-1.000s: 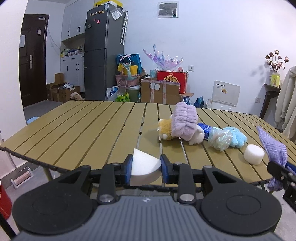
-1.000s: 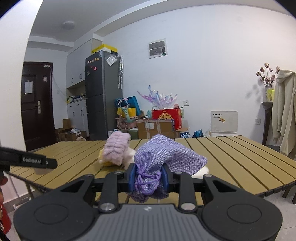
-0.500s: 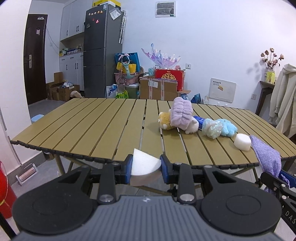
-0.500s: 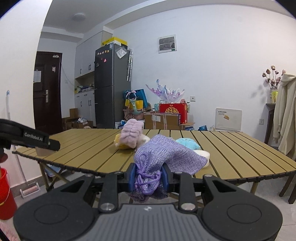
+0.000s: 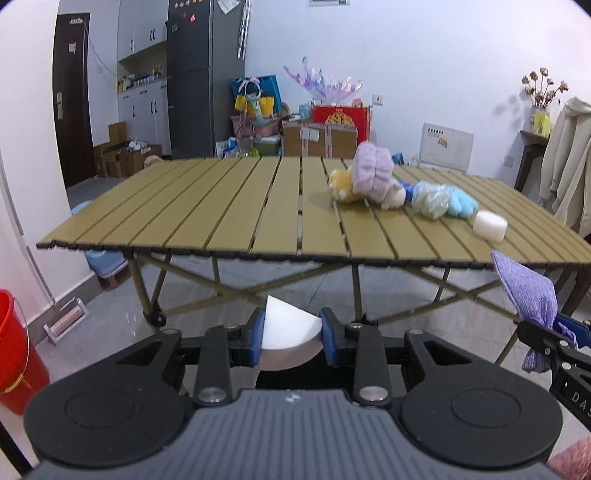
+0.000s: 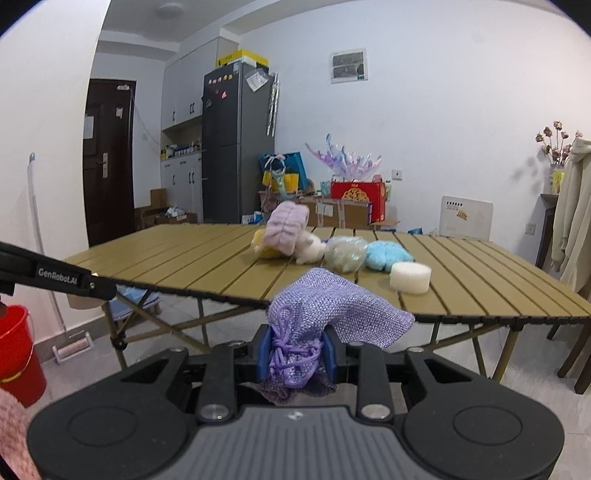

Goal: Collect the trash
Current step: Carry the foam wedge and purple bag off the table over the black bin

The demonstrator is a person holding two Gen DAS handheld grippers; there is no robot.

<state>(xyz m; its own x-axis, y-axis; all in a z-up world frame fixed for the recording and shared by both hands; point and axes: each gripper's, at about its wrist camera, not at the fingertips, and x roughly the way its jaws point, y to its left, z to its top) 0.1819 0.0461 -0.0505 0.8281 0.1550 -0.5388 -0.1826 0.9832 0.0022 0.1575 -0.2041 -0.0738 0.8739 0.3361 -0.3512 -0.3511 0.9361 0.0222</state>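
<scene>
A white wedge-shaped foam piece point(image 5: 286, 325) and a crumpled purple drawstring pouch point(image 6: 332, 314), both held off the table.

A room with white walls point(image 6: 461, 110) and a grey tiled floor point(image 5: 110, 325) is shown. A folding table point(image 5: 207, 221) with tan slats and crossed legs is set in the middle. A dark grey fridge point(image 6: 236, 147) is placed against the far wall, with white cabinets point(image 6: 183, 177) and a dark brown door point(image 6: 107, 158) to its left. Cardboard boxes point(image 5: 319, 138) and a red box point(image 5: 341, 116) are stacked behind the table. A round ceiling light point(image 6: 168, 9) is mounted overhead. A pale coat point(image 6: 574, 218) is hung at the right, beside dried flowers point(image 5: 543, 86). A red bucket point(image 5: 16, 350) is seen on the floor at the left.
</scene>
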